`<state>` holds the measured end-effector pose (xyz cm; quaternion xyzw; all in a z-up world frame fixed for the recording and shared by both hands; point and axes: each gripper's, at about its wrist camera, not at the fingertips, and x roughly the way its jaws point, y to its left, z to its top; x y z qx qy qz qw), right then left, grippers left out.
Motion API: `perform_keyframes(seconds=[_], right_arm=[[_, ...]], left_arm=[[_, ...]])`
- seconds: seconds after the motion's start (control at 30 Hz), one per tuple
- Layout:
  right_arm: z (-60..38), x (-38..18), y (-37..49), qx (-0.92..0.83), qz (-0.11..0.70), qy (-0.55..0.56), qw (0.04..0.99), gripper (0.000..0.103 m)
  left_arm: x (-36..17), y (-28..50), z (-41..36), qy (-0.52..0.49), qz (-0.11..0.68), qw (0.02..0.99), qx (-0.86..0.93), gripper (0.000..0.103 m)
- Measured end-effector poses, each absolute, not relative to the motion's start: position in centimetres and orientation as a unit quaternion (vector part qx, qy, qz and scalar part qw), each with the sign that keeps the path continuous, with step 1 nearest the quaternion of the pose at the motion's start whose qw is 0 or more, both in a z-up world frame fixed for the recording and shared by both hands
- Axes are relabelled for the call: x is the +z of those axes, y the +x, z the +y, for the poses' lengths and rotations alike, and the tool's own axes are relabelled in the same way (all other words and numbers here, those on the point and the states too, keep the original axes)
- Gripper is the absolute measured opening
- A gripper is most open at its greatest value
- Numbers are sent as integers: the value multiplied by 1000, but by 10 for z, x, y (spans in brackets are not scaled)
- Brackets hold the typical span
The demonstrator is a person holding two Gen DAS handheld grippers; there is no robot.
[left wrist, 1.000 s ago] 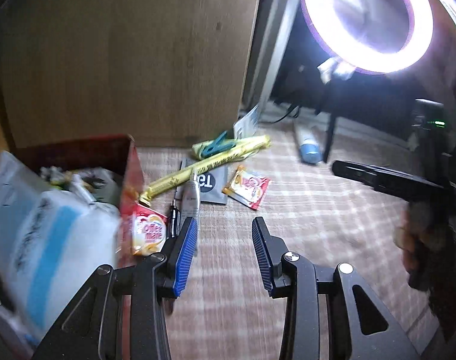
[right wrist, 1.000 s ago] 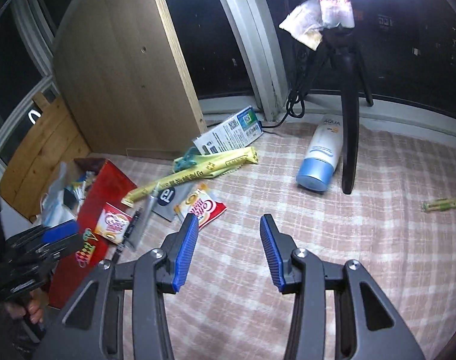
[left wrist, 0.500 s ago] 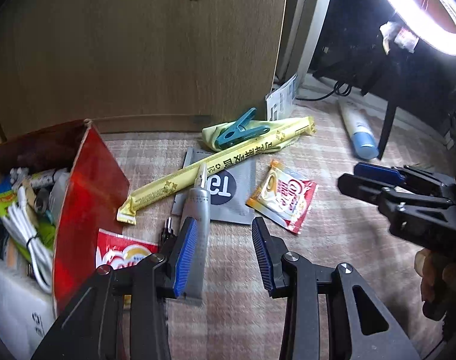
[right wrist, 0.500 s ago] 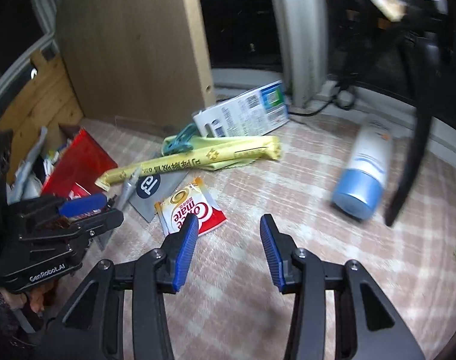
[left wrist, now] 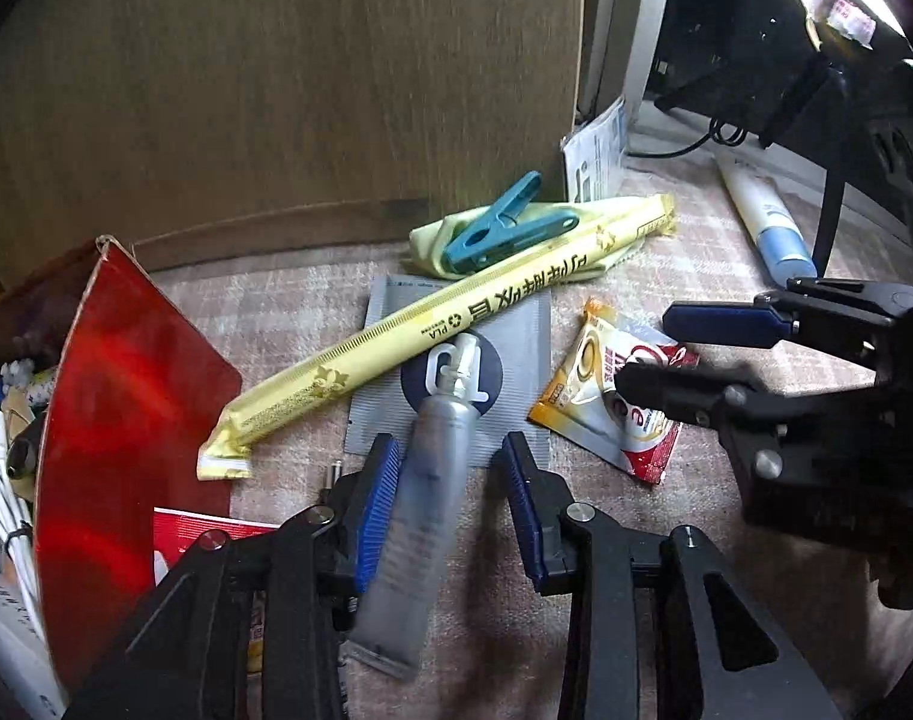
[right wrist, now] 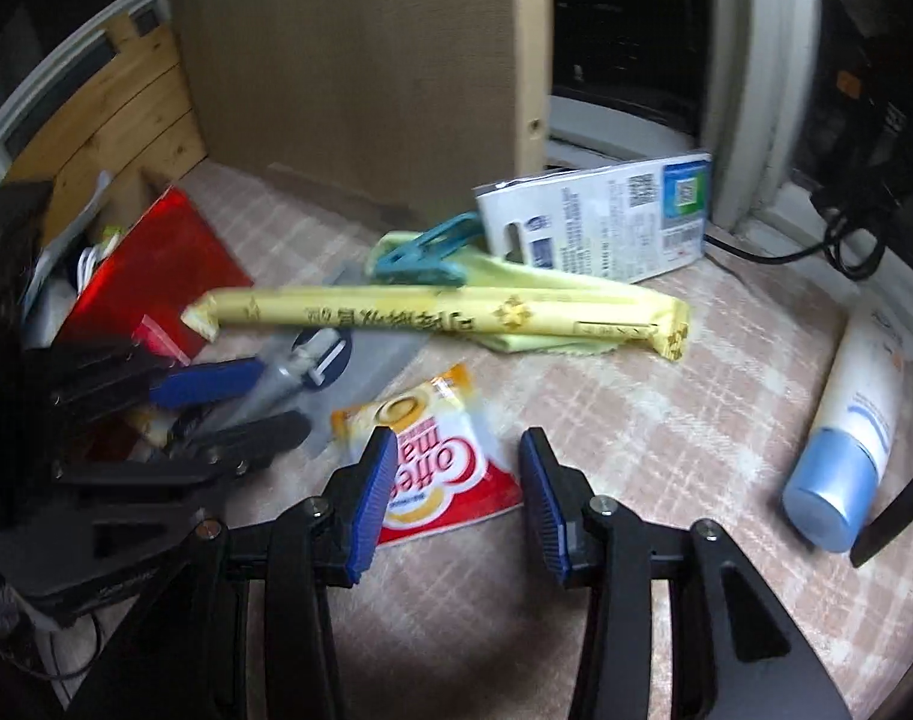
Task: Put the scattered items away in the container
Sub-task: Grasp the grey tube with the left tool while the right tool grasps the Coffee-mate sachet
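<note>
- The grey tube lies on the checked cloth, between the spread fingers of the left gripper, placed to close on it.
- The Coffee-mate sachet sits before the right gripper, fingers likewise apart, empty.
- The red container waits just left, a short carry away.

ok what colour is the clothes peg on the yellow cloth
Teal, a blue-green; the clothes peg shows best in the left wrist view.

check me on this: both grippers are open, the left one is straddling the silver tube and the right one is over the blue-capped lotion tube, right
Not quite. The right gripper is over the red and yellow coffee sachet, not the blue-capped lotion tube, which lies off to its right in the right wrist view. Both are open, and the left gripper does straddle the silver tube.
</note>
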<state>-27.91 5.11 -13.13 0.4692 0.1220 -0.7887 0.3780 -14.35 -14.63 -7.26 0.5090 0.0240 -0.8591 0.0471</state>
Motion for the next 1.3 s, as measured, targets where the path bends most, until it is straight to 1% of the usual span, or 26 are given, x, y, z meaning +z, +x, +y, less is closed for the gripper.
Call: perform_keyframes(seconds=[0.03, 0.1, 0.23, 0.4, 0.57, 0.63, 0.67, 0.7, 0.73, 0.77, 0.8, 0.87, 0.93, 1.0, 1.07, 1.13, 1.17, 1.2, 1.27, 1.3], right_arm=[[51, -131, -275, -788, 133, 467, 380, 29], [52, -131, -267, -779, 140, 471, 388, 7], [60, -129, -253, -776, 150, 472, 391, 5], [82, -128, -240, -774, 116, 483, 394, 3], [101, -125, -232, -775, 96, 487, 390, 3], [104, -125, -235, -781, 95, 487, 378, 4], [106, -124, -237, -784, 94, 488, 372, 7], [108, -124, -239, -787, 93, 488, 366, 16], [109, -124, -241, -789, 92, 488, 361, 22], [107, -127, -245, -790, 86, 489, 359, 34], [107, -128, -249, -791, 82, 490, 357, 38], [108, -131, -253, -790, 72, 493, 358, 39], [106, -132, -254, -789, 66, 491, 364, 45], [103, -132, -253, -788, 63, 486, 372, 48], [100, -132, -251, -785, 60, 482, 384, 48], [96, -133, -248, -779, 57, 481, 397, 43], [96, -134, -247, -779, 54, 484, 396, 31], [96, -135, -247, -778, 51, 487, 393, 17], [102, -136, -246, -785, 49, 487, 380, 4], [106, -135, -244, -787, 40, 484, 379, 4]], left_arm=[[-72, -142, -145, 510, 26, 42, -859, 25], [-72, -140, -142, 513, 27, 32, -857, 21], [-71, -131, -138, 518, 32, 12, -855, 21], [-70, -119, -134, 525, 52, -19, -850, 20], [-71, -107, -120, 524, 49, -42, -849, 20], [-73, -112, -114, 525, 49, -46, -849, 20], [-72, -112, -112, 526, 47, -49, -848, 20], [-72, -111, -110, 527, 46, -52, -847, 20], [-72, -111, -109, 528, 44, -53, -847, 20], [-72, -110, -109, 527, 43, -54, -847, 20], [-72, -110, -108, 527, 41, -55, -847, 20], [-72, -109, -107, 526, 41, -55, -848, 20], [-74, -113, -107, 526, 42, -57, -847, 20], [-74, -113, -107, 525, 42, -58, -848, 20], [-73, -111, -107, 524, 42, -57, -849, 20], [-75, -113, -106, 522, 45, -56, -850, 20], [-76, -114, -105, 522, 47, -56, -850, 20], [-76, -114, -105, 521, 49, -56, -850, 20], [-76, -114, -107, 521, 56, -56, -850, 20], [-76, -114, -107, 521, 59, -56, -850, 20]])
